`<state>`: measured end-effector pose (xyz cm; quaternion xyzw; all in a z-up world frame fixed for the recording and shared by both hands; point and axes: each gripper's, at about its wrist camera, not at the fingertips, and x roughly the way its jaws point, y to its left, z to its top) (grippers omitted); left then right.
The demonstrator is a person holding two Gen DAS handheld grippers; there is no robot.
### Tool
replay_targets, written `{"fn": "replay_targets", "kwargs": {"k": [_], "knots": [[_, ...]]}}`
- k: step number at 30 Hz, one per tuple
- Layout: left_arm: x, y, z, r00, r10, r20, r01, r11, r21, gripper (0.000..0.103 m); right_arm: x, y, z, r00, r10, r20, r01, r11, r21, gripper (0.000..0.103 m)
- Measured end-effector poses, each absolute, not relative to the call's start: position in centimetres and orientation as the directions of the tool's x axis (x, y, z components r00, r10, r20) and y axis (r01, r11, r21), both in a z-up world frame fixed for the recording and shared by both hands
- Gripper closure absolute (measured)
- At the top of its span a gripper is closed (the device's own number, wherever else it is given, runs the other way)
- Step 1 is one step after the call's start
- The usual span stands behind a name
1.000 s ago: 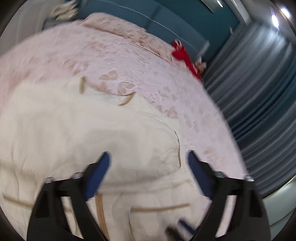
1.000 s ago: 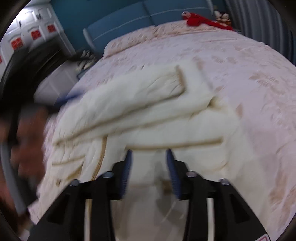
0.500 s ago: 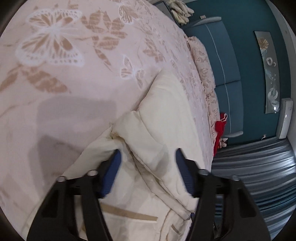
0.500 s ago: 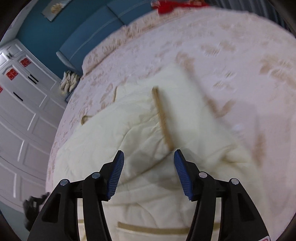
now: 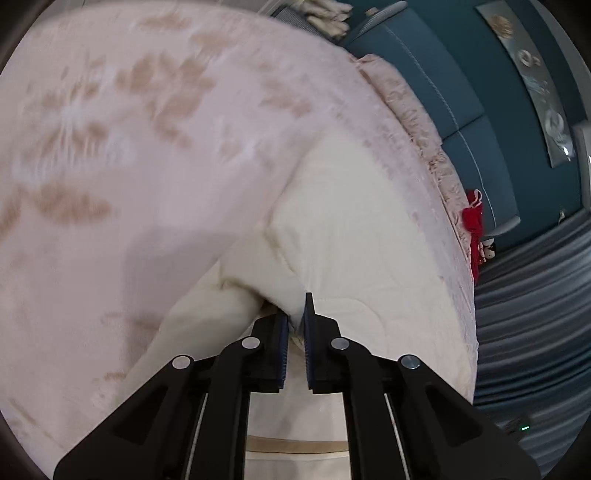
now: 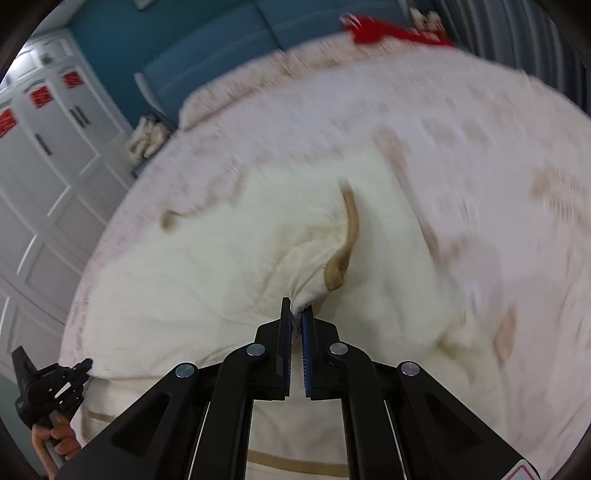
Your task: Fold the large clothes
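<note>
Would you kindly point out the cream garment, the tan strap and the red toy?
Cream garment (image 6: 207, 280), right wrist view, its broad flat middle.
Tan strap (image 6: 351, 225), right wrist view, mid-length of the strap.
Red toy (image 5: 474, 218), left wrist view, its body.

1. A bed (image 6: 461, 122) carries everything – its cover is pale pink with a tan leaf and butterfly print, blurred in both views.
2. A large cream garment (image 6: 207, 266) with tan trim lies directly on the cover, rumpled and spread over the near part of the bed; in the left wrist view the same cream garment (image 5: 354, 236) reaches close to the bed's edge.
3. A red item (image 6: 384, 29) lies at the far end of the bed, near the blue headboard – well apart from the garment.
4. A frilled pink edge (image 5: 417, 122) runs along the head of the bed.
</note>
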<state>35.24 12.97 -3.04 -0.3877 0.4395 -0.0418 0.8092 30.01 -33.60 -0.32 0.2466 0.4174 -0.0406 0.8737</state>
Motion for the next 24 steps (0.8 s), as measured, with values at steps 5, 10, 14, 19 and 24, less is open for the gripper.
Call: {"fn": "replay_targets", "kwargs": {"k": [5,10,14,19,24], "knots": [[34.5,11.9,-3.3,0.614,-0.365,-0.7,-0.214,0.777,-0.593,0.096,29.7,-33.7,-2.7,0.629,0.15,-0.762,0.288,0.866,0.408,0.1],[33.8,10.8,-2.0,0.623,-0.307,-0.72,-0.146,0.858,-0.492,0.092,27.9,-34.1,-1.0,0.634,0.175,-0.754,0.291,0.849,0.442,0.087],[31.7,10.4,1.3,0.632,-0.218,-0.743,-0.086,0.934,-0.346,0.084,25.2,-34.5,2.5,0.643,0.051,-0.764,0.31,0.895,0.32,0.075],[31.6,8.5,8.5,0.717,-0.172,-0.675,-0.016,0.965,-0.262,0.084,25.3,-32.8,7.4,0.715,-0.012,-0.699,0.261,0.932,0.251,0.074],[35.4,1.3,8.9,0.68,-0.239,-0.693,0.091,0.966,-0.243,0.084,29.5,-28.1,6.7,0.692,0.028,-0.721,0.177,0.962,0.206,0.081]]}}
